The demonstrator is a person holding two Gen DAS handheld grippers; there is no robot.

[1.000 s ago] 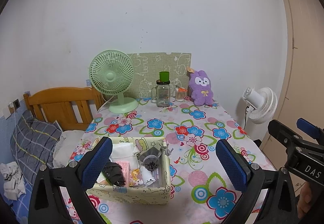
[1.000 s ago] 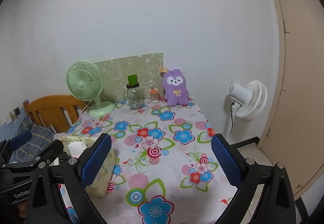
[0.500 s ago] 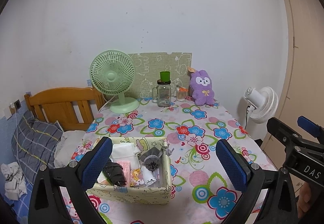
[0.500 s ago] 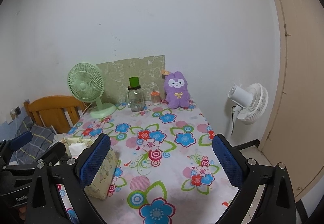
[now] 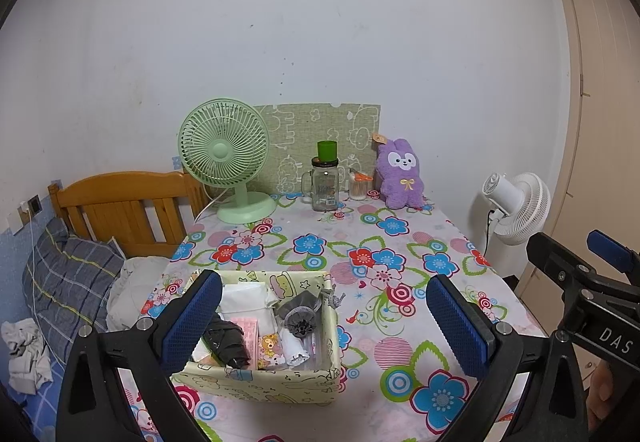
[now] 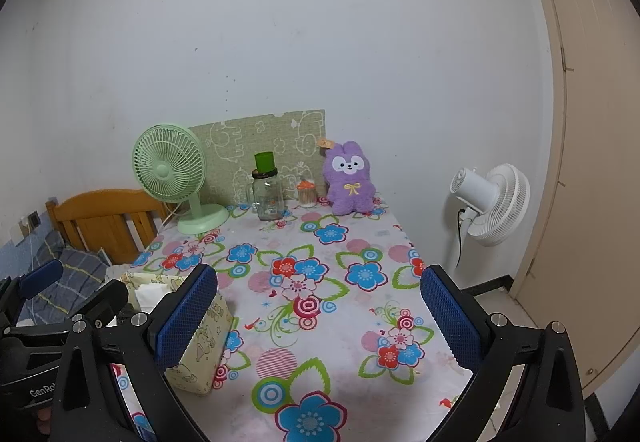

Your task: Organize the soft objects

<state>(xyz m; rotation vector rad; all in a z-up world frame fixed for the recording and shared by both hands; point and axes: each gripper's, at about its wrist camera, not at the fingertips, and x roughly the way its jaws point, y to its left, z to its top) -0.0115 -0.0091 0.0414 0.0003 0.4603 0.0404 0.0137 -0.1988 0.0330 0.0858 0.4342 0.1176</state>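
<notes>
Both spread wide and empty above the near edge of the desk (image 5: 400, 414): left claw (image 5: 324, 322) over the fabric box (image 5: 256, 382) already stuffed with dark and white soft bits, right claw (image 6: 320, 322) just beside it over bare flowered cloth. Seemingly barely begun, with the purple plush rabbit (image 6: 348, 178) untouched against the far wall beside the glass jar (image 6: 267, 198) and green fan (image 6: 172, 178). Legible only "DAS" and "GenRo" on the claw bodies; jar print too small to read.

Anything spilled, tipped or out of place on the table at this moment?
Nothing stands out. The plush, jar and green fan stand upright along the wall, and the box sits flat with its contents inside. Both hand-held grippers, left and right, are open and empty.
</notes>
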